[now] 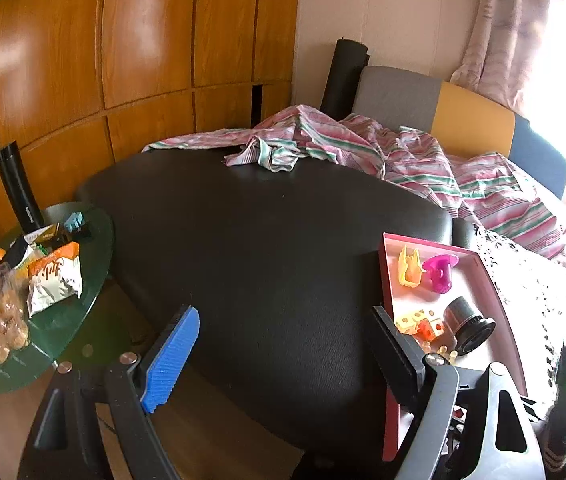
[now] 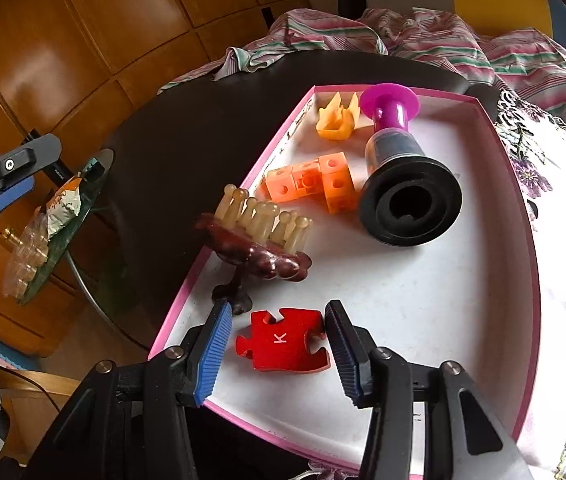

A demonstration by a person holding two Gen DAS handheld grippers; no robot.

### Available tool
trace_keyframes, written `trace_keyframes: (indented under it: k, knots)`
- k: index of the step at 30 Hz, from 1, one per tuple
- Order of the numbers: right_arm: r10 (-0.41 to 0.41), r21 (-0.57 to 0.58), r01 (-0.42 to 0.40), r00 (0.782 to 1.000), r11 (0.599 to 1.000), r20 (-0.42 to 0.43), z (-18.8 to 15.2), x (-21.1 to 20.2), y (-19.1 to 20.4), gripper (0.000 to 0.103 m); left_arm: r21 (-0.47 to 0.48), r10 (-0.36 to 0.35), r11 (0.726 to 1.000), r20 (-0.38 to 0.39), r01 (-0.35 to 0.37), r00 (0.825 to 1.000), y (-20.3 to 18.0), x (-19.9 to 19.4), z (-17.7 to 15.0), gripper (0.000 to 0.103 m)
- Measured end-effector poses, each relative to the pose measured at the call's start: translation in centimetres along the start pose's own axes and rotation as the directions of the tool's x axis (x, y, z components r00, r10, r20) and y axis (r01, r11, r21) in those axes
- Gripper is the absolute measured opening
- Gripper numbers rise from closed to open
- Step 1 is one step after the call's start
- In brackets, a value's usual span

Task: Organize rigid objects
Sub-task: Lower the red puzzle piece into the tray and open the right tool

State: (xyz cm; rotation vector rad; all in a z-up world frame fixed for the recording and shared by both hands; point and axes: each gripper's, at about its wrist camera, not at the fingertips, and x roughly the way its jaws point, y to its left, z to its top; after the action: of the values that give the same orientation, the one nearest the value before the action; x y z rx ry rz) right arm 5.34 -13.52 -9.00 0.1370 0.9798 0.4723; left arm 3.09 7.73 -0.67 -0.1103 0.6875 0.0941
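Red puzzle piece (image 2: 283,345) lies in the pink-rimmed tray (image 2: 435,304) — between right gripper (image 2: 279,354) jaws.

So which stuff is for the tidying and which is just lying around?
For tidying: pink tray, red puzzle piece, orange cubes, yellow crown, black-and-purple spool, brown peg toy.
Lying around: striped cloth, snack packets.
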Motion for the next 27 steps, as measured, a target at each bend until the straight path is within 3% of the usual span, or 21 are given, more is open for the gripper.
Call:
trace_keyframes:
  k: [18,27]
  knots:
    - [0.0,0.038,-0.002,0.999,0.999,0.052,0.5,-2.9,-1.2,0.05,0.06,-0.004,0.998,0.052,0.001,0.999,-1.6,-1.8,0.2,0.087]
    - [-0.002,0.037,0.0,0.998,0.999,0.066,0.6,-3.7,-1.4,0.05,0.042,0.002,0.999,0.064,-0.004,0.998,-1.3,-2.4,0.5,0.089]
